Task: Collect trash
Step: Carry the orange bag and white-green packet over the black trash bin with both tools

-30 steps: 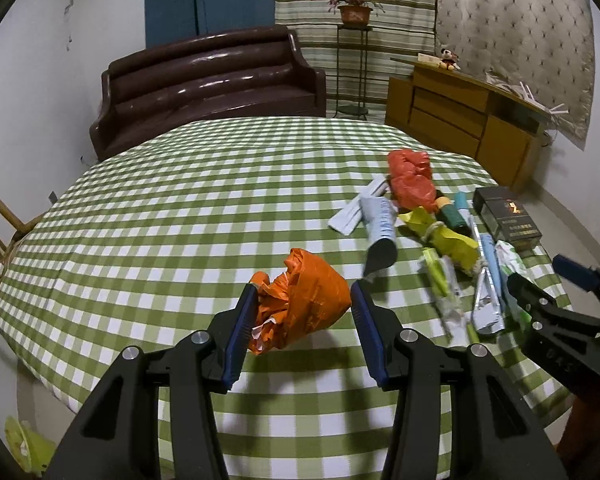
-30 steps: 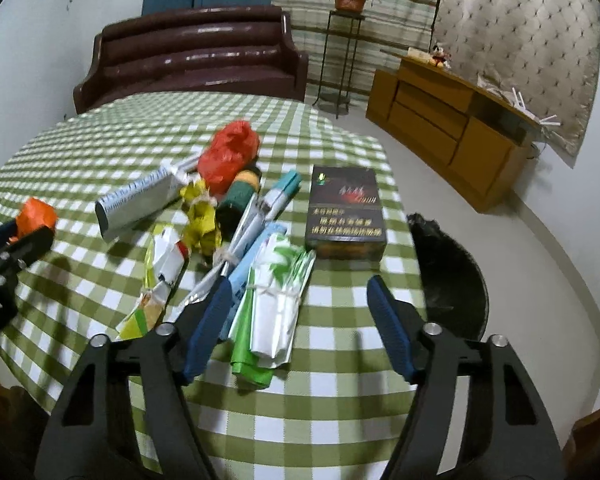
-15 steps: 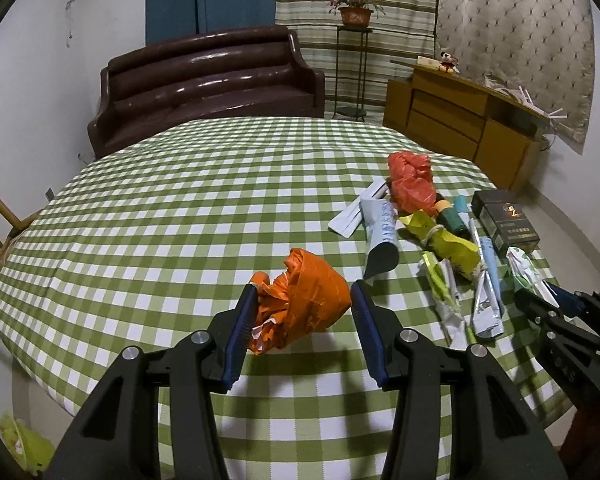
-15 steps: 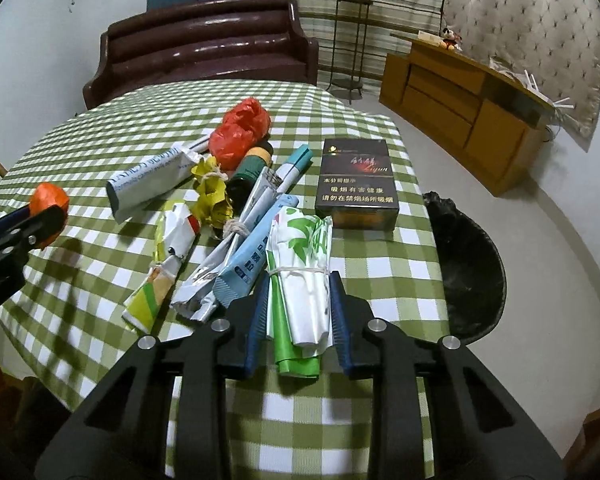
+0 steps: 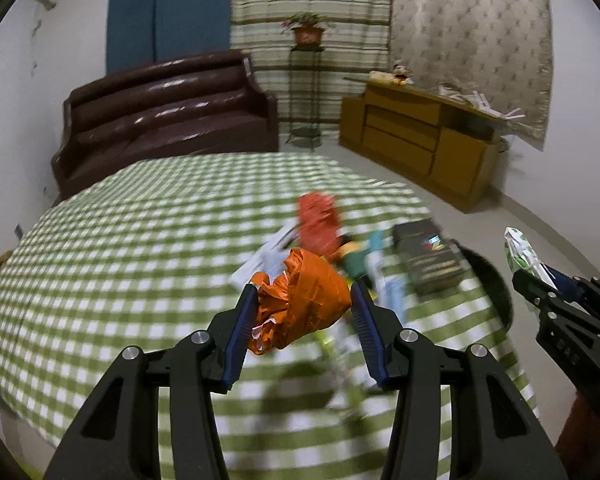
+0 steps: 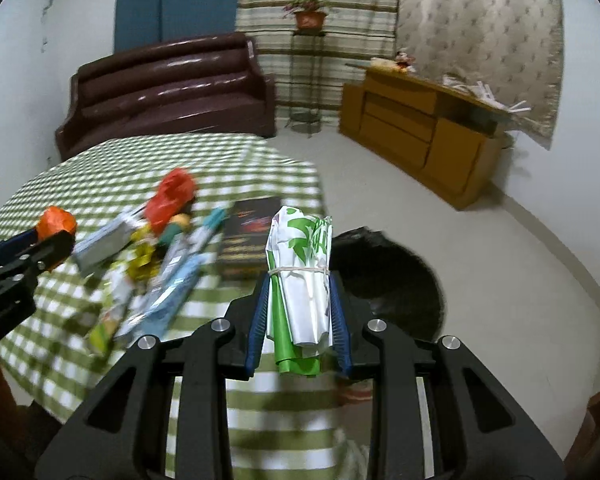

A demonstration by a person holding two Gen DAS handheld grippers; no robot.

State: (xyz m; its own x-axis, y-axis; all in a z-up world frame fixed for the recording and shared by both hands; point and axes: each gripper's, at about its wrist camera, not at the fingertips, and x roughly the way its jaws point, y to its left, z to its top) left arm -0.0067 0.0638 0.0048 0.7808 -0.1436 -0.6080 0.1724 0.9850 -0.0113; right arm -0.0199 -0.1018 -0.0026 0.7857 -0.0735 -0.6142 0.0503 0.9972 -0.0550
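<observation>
My left gripper (image 5: 304,300) is shut on a crumpled orange plastic bag (image 5: 304,300), held above the green checked tablecloth (image 5: 120,264). My right gripper (image 6: 298,296) is shut on a rolled green-and-white bag bound with a rubber band (image 6: 300,272), lifted off the table near its right edge. The same roll (image 5: 522,252) and right gripper (image 5: 540,280) show at the right of the left wrist view. The orange bag (image 6: 56,220) shows at the left of the right wrist view. A black-lined trash bin (image 6: 384,276) stands on the floor just beyond the table's edge.
More litter lies on the table: a red bag (image 6: 172,196), a dark flat box (image 6: 248,236), tubes and wrappers (image 6: 172,272). A brown sofa (image 5: 160,120), a plant stand (image 5: 306,80) and a wooden sideboard (image 5: 416,140) stand further back across bare floor.
The right gripper closed on the green-and-white roll and lifted it off the table toward the bin. The left gripper carried the orange bag up and to the right, over the litter.
</observation>
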